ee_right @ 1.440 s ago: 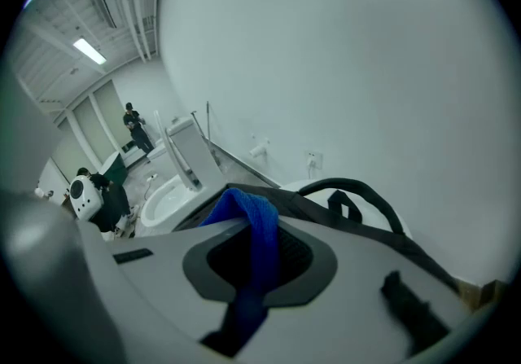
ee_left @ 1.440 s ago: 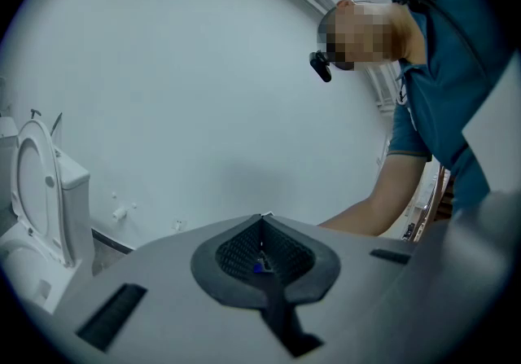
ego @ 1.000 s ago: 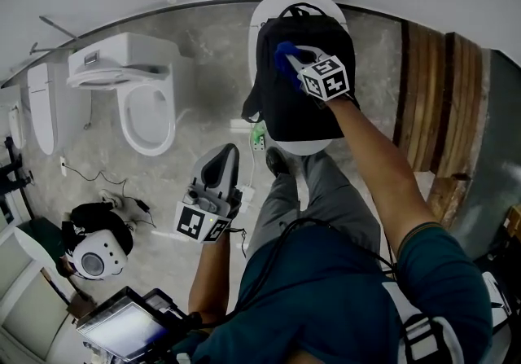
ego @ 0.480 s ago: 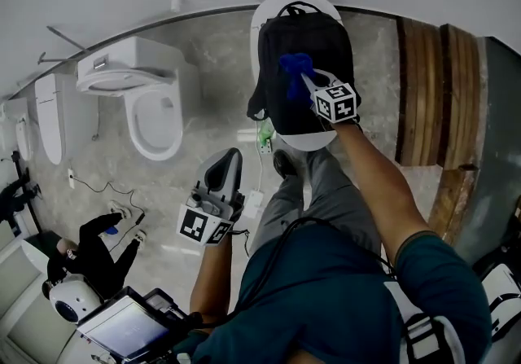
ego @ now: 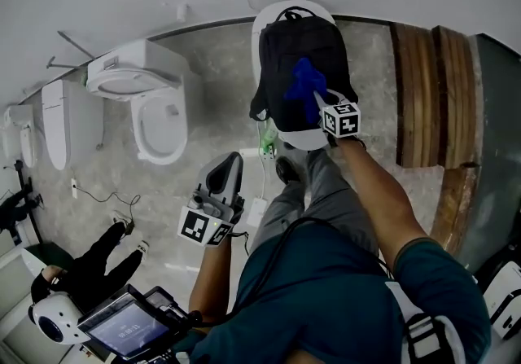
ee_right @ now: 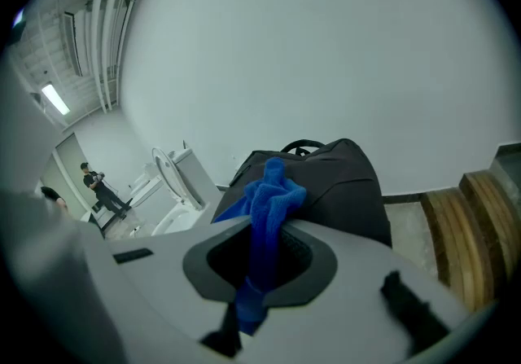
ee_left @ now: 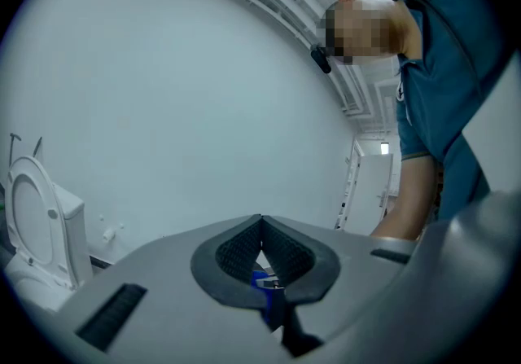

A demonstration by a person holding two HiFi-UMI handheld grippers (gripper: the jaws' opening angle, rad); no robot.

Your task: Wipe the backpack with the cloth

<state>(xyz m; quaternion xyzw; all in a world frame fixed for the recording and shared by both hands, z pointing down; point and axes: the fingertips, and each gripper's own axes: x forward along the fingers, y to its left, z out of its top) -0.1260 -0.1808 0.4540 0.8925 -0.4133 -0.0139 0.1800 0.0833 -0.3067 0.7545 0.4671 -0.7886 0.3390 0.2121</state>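
Backpack sits top centre of the head view, black, lying on a white toilet lid against the far wall. My right gripper is down on its front face, jaws clamped on the blue cloth. The right gripper view confirms it: a bunched strip is pinched between the jaws and the loose end flops forward onto the dark fabric. I'd call this mid-wipe, cloth on the bag's middle panel.

My left gripper hangs lower centre-left, well apart from the bag. Its jaws are together on nothing and point up at the bare wall.

Here's what worries me. Nothing steadies that bag: it only rests on the smooth lid, so a hard stroke toward me could slide it off the front edge onto the floor. The grip on the cloth is also narrow, just a twisted bunch. Dragging against the fabric might tug it out, or leave bare gripper plastic rubbing the bag instead. The carry handle at the top could also snag the loose end if I sweep that far.
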